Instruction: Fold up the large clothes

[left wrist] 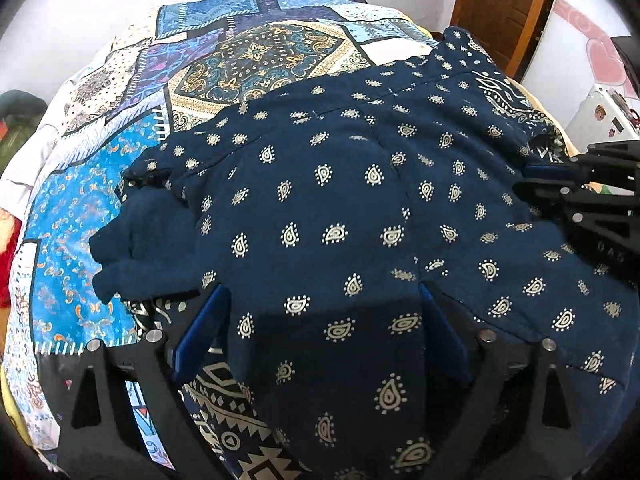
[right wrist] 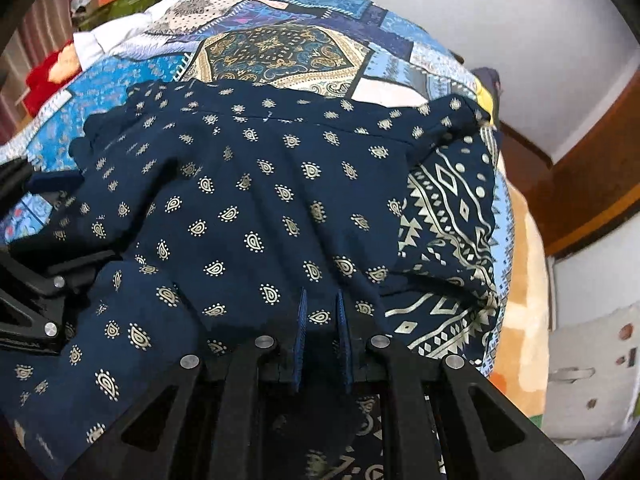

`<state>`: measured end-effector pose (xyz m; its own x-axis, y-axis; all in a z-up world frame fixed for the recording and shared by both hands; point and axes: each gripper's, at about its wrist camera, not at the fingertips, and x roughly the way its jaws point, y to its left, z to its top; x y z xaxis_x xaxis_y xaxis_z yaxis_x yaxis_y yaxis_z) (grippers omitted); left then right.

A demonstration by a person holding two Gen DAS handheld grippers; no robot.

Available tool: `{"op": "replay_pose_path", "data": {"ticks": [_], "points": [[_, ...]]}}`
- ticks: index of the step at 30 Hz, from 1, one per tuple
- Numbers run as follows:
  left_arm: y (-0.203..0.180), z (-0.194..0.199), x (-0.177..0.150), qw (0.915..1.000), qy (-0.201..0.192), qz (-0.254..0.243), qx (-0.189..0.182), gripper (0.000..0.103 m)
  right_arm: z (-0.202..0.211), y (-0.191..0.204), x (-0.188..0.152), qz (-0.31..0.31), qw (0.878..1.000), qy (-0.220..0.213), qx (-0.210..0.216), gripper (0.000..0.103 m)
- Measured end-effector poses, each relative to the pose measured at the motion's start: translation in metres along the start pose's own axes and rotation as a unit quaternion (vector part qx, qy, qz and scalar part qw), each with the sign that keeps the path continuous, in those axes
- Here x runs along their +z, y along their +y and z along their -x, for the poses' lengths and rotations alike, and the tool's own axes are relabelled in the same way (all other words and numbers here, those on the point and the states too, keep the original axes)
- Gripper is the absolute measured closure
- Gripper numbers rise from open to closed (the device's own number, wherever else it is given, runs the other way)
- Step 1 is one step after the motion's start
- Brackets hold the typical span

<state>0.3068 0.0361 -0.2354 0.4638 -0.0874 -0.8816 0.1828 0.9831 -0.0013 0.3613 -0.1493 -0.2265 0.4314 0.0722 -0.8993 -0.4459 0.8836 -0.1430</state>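
A large navy garment [left wrist: 340, 200] with cream paisley print and a geometric border lies spread over the bed; it also fills the right wrist view [right wrist: 260, 200]. My left gripper [left wrist: 324, 312] stands open at the garment's near edge, its blue fingers [left wrist: 208, 320] wide apart with loose cloth lying between them. My right gripper [right wrist: 321, 304] is shut on a fold of the same garment at its near edge. In the left wrist view the right gripper [left wrist: 536, 178] shows at the garment's right side. The left gripper [right wrist: 52, 200] shows at the left edge of the right wrist view.
A patchwork bedsheet [left wrist: 248, 56] in blue and cream covers the bed beyond the garment. A wooden door [left wrist: 500, 8] and a white appliance [left wrist: 600, 116] stand to the right. Red and green things [right wrist: 52, 68] are piled past the bed's left side.
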Motion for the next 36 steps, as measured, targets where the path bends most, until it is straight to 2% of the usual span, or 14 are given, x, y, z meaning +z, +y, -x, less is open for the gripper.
{"op": "replay_pose_path", "data": {"ticks": [4, 8, 10, 11, 12, 13, 14, 15, 20, 23, 28, 32, 35, 36], "points": [[0.002, 0.003, -0.006, 1.0000, 0.000, 0.009, 0.003, 0.008, 0.006, -0.002, -0.007, 0.013, 1.000, -0.004, -0.006, 0.093], [0.006, 0.005, -0.011, 0.9998, 0.003, 0.019, 0.001, 0.008, 0.015, -0.003, -0.017, 0.029, 0.998, -0.007, -0.050, 0.093], [0.007, 0.007, -0.014, 0.9997, 0.005, 0.025, 0.001, 0.008, 0.019, -0.008, -0.026, 0.035, 0.995, -0.014, -0.092, 0.091], [0.007, 0.008, -0.015, 0.9996, 0.005, 0.027, 0.002, 0.008, 0.020, -0.014, -0.029, 0.030, 0.996, -0.015, -0.086, 0.080], [0.008, 0.009, -0.016, 0.9996, 0.005, 0.028, 0.003, 0.008, 0.021, -0.019, -0.031, 0.022, 0.996, -0.014, -0.084, 0.057], [0.008, 0.010, -0.017, 0.9995, 0.005, 0.029, 0.004, 0.008, 0.021, -0.024, -0.033, 0.011, 0.996, -0.014, -0.092, 0.040], [0.009, 0.012, -0.019, 0.9995, 0.005, 0.031, 0.005, 0.008, 0.022, -0.035, -0.036, -0.005, 0.993, -0.021, -0.118, 0.012], [0.009, 0.013, -0.020, 0.9994, 0.005, 0.033, 0.005, 0.008, 0.024, -0.042, -0.037, -0.016, 0.992, -0.029, -0.125, 0.005], [0.016, 0.031, -0.030, 0.9994, -0.004, 0.035, 0.005, 0.008, 0.023, -0.086, -0.051, -0.097, 0.993, 0.003, -0.064, 0.005], [0.029, 0.050, -0.032, 0.9993, -0.011, 0.037, -0.003, 0.008, 0.038, -0.099, -0.061, -0.111, 0.992, -0.011, -0.063, 0.005], [0.076, 0.073, -0.025, 0.9950, -0.032, 0.095, -0.001, 0.006, 0.067, -0.113, -0.053, -0.131, 0.990, -0.052, -0.020, 0.005], [0.124, 0.072, -0.016, 0.9861, -0.034, 0.162, 0.002, 0.005, 0.079, -0.126, -0.029, -0.161, 0.983, -0.079, 0.027, 0.005], [0.161, 0.064, -0.011, 0.9741, -0.039, 0.219, -0.040, 0.005, 0.077, -0.130, -0.011, -0.177, 0.979, -0.085, 0.050, 0.005], [0.169, 0.061, -0.010, 0.9711, -0.039, 0.232, -0.043, 0.005, 0.073, -0.131, -0.004, -0.179, 0.979, -0.085, 0.056, 0.005]]}}
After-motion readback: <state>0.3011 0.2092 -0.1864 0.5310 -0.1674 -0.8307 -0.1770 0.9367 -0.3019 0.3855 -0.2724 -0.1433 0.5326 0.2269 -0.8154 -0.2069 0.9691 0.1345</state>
